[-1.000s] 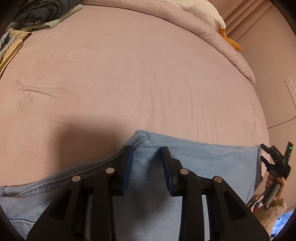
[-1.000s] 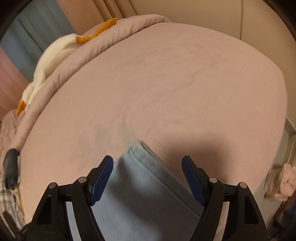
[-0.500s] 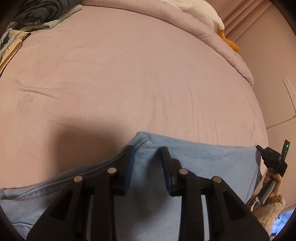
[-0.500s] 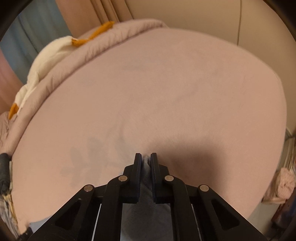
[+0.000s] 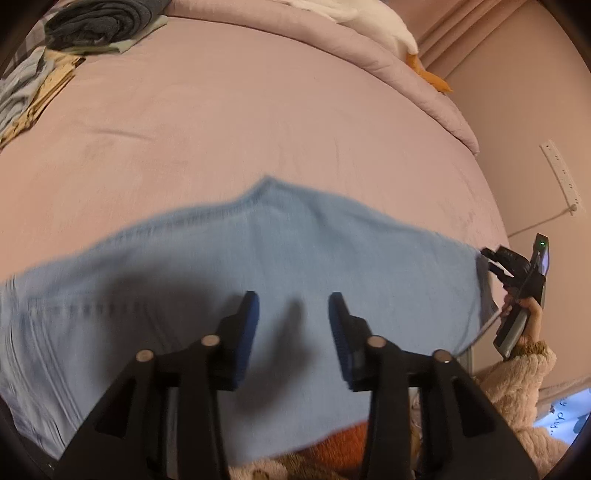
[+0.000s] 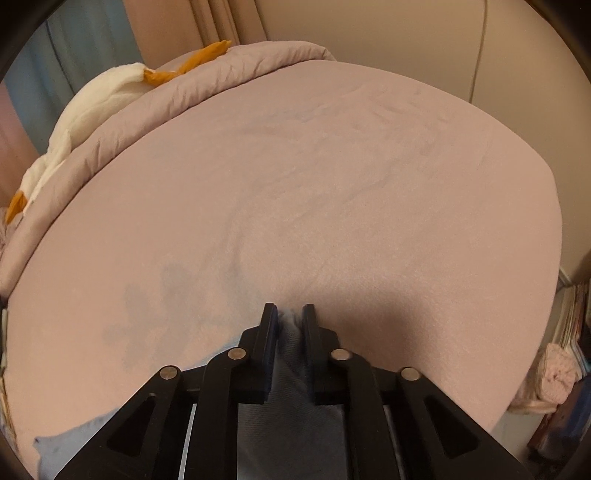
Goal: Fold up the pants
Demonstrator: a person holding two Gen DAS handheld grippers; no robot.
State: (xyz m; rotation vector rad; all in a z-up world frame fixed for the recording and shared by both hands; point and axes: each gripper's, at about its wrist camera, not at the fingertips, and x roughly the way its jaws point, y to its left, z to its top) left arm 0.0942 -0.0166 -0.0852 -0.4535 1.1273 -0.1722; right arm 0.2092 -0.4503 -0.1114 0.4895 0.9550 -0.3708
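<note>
Left wrist view is showing the pants (image 5: 280, 266), light blue denim, lying flat across the near half of the pink bed (image 5: 258, 122), with one seam corner peaking toward 12 o'clock. Judging from the layout, the fold is at an early stage: the garment is lying spread out, and the remaining folds are still to be made.

The left gripper (image 5: 293, 332) is hovering above the denim, and its jaws are opening. The cloth is lying below the blue pads (image 5: 247, 325), not pinched between them; motion blur is softening the fabric edge.

The right gripper (image 6: 289, 332) is standing at 3 o'clock from the left one, at the garment's end. In the right wrist view its jaws are narrow and opening, yet a ridge of denim is bunching between the pads, which are pressing on it.

Outward from the pants, a pile of dark clothes (image 5: 99, 22) is resting at 10 o'clock, and a rolled duvet (image 5: 369, 48) is bordering the bed at 1 o'clock.
</note>
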